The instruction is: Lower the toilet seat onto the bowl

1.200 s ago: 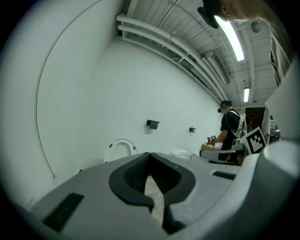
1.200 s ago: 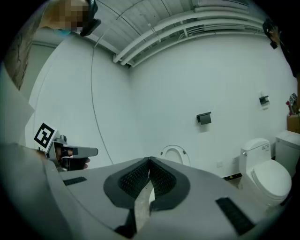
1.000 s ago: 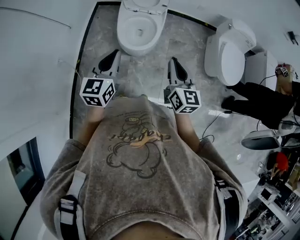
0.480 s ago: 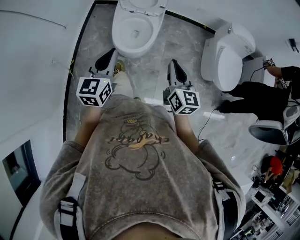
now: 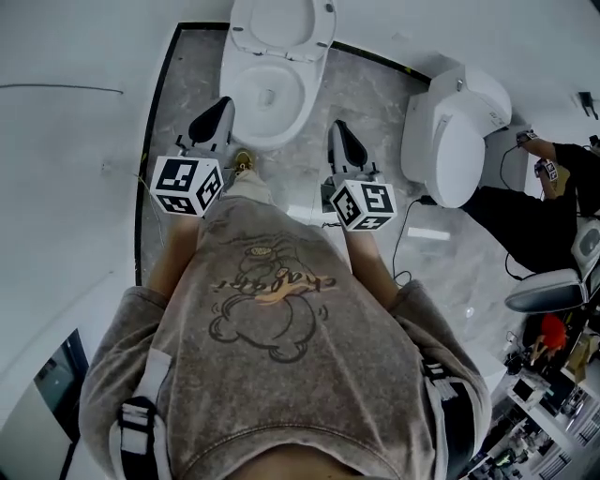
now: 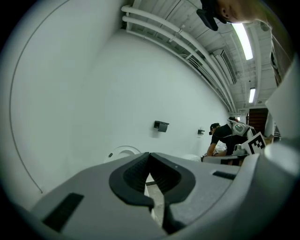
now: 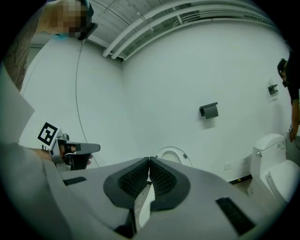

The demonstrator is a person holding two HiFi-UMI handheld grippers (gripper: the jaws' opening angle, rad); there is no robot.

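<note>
My left claw (image 5: 223,103) and right claw (image 5: 336,126) are both fully closed, holding nothing. Seat (image 5: 277,21) upright at top centre. I'd tip it forward and ease it slowly onto the bowl (image 5: 246,112).

The toilet bowl (image 5: 236,86) at the floor's far edge looks glossy white ceramic; its seat (image 5: 281,23) is smooth white plastic; the floor (image 5: 375,103) is polished grey marbled stone; the sweatshirt (image 5: 281,375) is soft, faded cloth; the right gripper (image 7: 149,160) has a matt grey plastic shell and black ribbed pads (image 7: 133,180).

Top edge cuts off toilet seat (image 5: 281,23), rt edge crops 2nd person (image 5: 548,225).
</note>
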